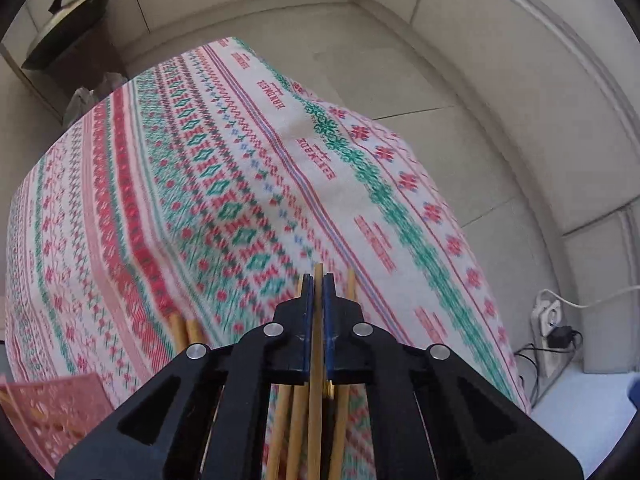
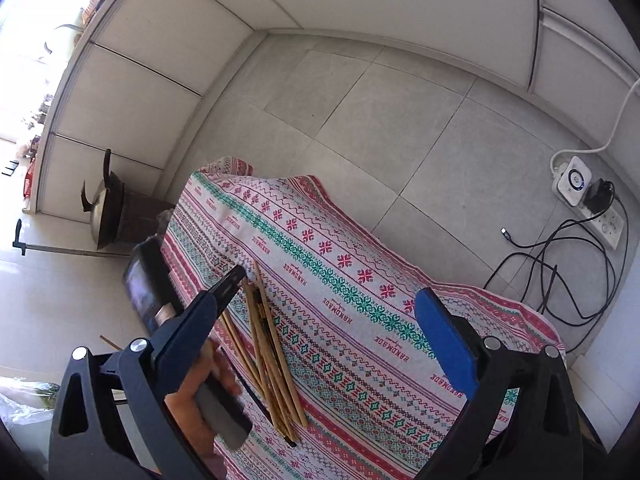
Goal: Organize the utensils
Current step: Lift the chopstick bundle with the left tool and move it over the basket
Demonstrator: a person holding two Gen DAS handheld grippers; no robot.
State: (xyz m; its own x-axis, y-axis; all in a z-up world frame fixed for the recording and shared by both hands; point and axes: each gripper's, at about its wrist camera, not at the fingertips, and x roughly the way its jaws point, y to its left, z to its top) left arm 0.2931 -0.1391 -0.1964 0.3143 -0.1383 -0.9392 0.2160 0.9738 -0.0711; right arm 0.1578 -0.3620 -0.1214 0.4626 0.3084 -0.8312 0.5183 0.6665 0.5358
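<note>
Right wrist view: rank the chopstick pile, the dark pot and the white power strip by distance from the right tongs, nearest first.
1. Chopstick pile: on the cloth, between the open right tongs, toward the left finger.
2. White power strip: floor, far right.
3. Dark pot: far left, by the wall.

1. We see a floor (image 2: 400, 120) made of big grey tiles.
2. We see pale walls (image 2: 152, 92) with thin dark lines that split them into panels.
3. A table wears a cloth (image 2: 360, 320) with red, green and white patterns.
4. A dark stand (image 2: 136, 220) by the wall has a dark pot (image 2: 102, 204) on it.
5. A white power strip (image 2: 576, 188) lies on the floor, with black cables (image 2: 560, 264) curling beside it.
6. Bright light (image 2: 36, 8) comes in at the far left.
</note>
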